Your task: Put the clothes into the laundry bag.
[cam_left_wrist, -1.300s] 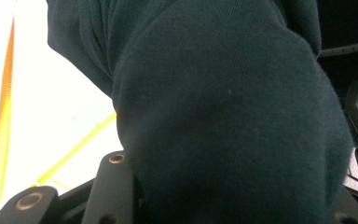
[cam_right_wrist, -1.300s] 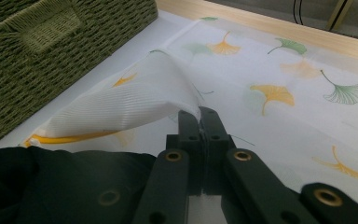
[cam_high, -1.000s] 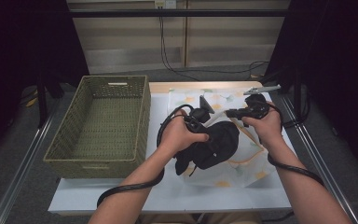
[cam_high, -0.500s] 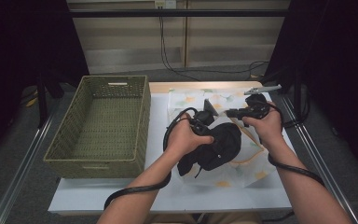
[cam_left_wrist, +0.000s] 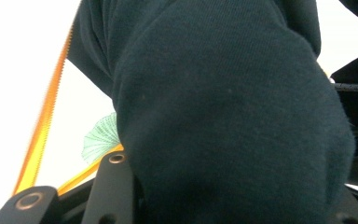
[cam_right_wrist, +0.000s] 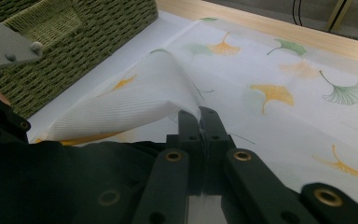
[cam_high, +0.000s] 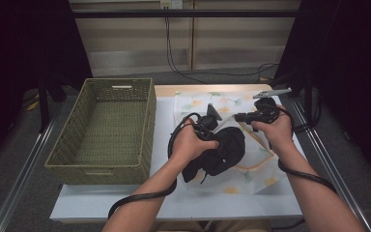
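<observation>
A black garment point(cam_high: 227, 145) lies bunched on a white cloth point(cam_high: 198, 101) printed with ginkgo leaves, at the middle of the table. My left gripper point(cam_high: 216, 136) is shut on the garment; in the left gripper view the dark fabric point(cam_left_wrist: 223, 116) bulges out between the two jaws. My right gripper point(cam_high: 237, 117) is just right of the garment, pointing left. It is shut on a lifted fold of the white cloth point(cam_right_wrist: 135, 102), pinched at the jaw tips point(cam_right_wrist: 199, 116). The garment's underside is hidden.
An empty green wicker basket point(cam_high: 149, 121) stands at the left of the white table point(cam_high: 164, 198), close to the cloth's left edge. The basket's wall point(cam_right_wrist: 74, 28) is near in the right gripper view. Cables trail from both grippers along the forearms.
My left hand has shifted a little to the right, carrying the black garment with it. The right gripper has stayed in place on the cloth fold.
</observation>
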Tool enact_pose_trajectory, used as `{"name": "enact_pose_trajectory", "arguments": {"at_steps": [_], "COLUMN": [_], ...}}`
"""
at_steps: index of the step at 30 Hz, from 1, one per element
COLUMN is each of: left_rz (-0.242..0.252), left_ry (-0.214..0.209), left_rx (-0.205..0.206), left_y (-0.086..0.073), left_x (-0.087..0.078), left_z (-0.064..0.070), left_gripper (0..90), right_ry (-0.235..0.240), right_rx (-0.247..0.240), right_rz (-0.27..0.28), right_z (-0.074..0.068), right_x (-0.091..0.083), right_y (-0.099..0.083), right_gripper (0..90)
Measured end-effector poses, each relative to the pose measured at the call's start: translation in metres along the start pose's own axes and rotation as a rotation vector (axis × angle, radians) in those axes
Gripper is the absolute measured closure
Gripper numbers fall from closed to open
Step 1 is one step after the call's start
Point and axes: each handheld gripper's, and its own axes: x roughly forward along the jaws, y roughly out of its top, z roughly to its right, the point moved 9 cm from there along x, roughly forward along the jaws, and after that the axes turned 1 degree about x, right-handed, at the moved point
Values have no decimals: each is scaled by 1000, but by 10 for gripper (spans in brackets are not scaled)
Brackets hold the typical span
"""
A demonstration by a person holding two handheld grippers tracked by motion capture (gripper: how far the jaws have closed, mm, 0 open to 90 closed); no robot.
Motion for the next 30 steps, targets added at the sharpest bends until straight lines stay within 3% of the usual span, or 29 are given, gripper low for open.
{"name": "enact_pose_trajectory", "arguments": {"at_steps": [3,6,7,9,10,11,13,14,16,17,18,20,21,22,26,27,29,30], "left_rz": [9,8,27,3,-1,33,11,18,32,6,22,-3,15,2,24,22,48,34], "left_ry": [-8,-18,-19,-25,-22,-27,-28,-24,-39,-34,-42,-43,-46,-50,-63,-64,-68,-56], "left_rx": [-21,-16,-38,10,7,-29,2,-19,-23,5,-14,10,-8,7,-22,-11,-43,-23], "left_y": [0,1,3,3,3,6,6,7,9,7,9,9,11,11,15,16,19,18], "left_x": [0,-1,0,-2,-3,-1,-2,-1,2,1,3,4,6,7,11,11,13,12], "left_z": [2,6,9,9,11,15,15,17,20,18,21,20,22,22,23,21,22,19], "left_gripper": [549,549,549,548,548,548,548,548,548,547,547,547,547,547,546,546,546,546], "right_ry": [-1,1,2,1,1,-1,0,0,0,-1,-1,-2,0,2,1,1,2,2], "right_rx": [2,-3,-3,-1,-1,-3,-3,-3,-1,2,4,5,3,2,1,-1,0,-1], "right_rz": [-3,-1,0,0,-1,-1,0,1,3,2,0,-2,-1,-1,3,3,5,4], "right_z": [0,-1,-1,-1,-1,-1,-1,-1,-1,-1,-1,-1,-2,-2,-2,-2,-2,-2], "right_x": [1,2,2,2,2,2,2,2,1,1,1,1,2,2,2,1,1,1], "right_y": [-1,0,0,0,0,0,0,0,0,0,0,-1,0,0,0,0,1,1], "right_gripper": [900,900,900,900,900,900,900,900,900,900,900,900,900,900,900,900,900,900]}}
